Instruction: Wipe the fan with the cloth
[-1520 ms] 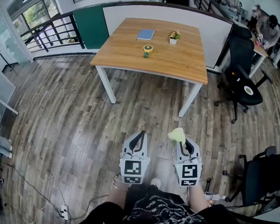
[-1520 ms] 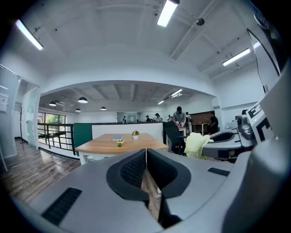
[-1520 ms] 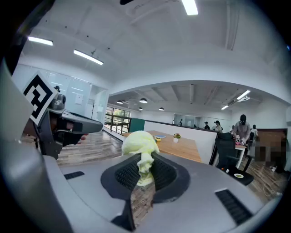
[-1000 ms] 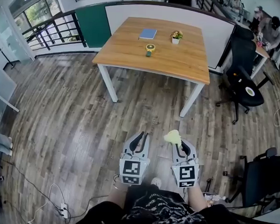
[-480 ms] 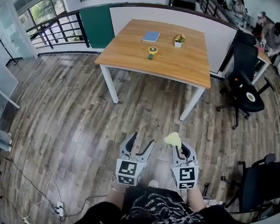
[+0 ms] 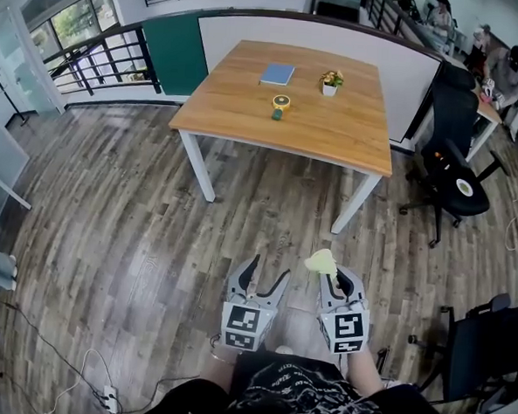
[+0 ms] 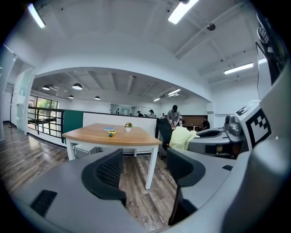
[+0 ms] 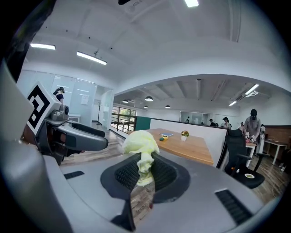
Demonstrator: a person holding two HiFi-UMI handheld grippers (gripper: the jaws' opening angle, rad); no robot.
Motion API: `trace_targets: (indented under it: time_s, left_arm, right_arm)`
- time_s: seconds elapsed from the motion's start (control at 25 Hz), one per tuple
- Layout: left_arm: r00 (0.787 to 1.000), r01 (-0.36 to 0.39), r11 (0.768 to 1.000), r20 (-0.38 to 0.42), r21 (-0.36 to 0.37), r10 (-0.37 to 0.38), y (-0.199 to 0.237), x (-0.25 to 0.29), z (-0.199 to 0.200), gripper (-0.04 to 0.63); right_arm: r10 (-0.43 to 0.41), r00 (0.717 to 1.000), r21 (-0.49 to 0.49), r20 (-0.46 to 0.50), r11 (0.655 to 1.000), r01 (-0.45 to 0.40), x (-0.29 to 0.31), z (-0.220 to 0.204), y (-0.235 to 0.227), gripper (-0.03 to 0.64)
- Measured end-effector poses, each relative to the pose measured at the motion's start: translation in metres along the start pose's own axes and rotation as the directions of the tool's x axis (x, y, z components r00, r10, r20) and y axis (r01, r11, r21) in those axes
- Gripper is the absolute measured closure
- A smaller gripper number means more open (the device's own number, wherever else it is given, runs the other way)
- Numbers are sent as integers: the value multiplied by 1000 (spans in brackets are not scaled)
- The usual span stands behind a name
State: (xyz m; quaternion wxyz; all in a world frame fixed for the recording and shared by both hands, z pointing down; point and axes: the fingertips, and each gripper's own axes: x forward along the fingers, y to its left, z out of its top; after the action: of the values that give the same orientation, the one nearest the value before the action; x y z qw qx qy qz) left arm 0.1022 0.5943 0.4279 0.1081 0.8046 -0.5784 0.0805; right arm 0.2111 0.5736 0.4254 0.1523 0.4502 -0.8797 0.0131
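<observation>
Grey left gripper (image 6: 268, 272): low by the body, aimed far and slightly down; jaws wide, just opened, nothing between.
Right gripper (image 6: 334, 279): alongside, jaws pinching cloth (image 6: 322, 262).
Cloth: pale yellow wad, bulging past the jaw tips.
Fan (image 6: 279, 104): far, on table (image 6: 334, 132); facing unclear.
Floor (image 6: 135, 229): wood planks.
</observation>
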Motion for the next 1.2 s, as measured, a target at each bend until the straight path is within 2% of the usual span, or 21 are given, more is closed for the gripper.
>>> trace_targets:
  time_s: [0.32,0.6,0.84,1.0,1.2]
  left_arm:
    - [998,62,998,-4,3,-62,68,87,30,291]
    - [991,130,991,-39,36,-129,120,149,44,291]
    - [982,181,983,-59,42,-179,154,184,54,291]
    - [979,196,980,-71,40,-193,169,194,56,291]
    - [981,178,984,-84,28,-175,186,208,56,291]
  right_arm:
    - [-64,998,-6,-15,998,64,91,25,-23,555]
    - [-120,991,17,-55,993,121,160,33,-34,555]
    - [-199,975,-10,-100,980,199,203,40,-42,555]
    - [-209,968,-1,-137,978,211,220,38,-41,555]
    - [-192,965,-5,-176,981,194,242,34,-45,555]
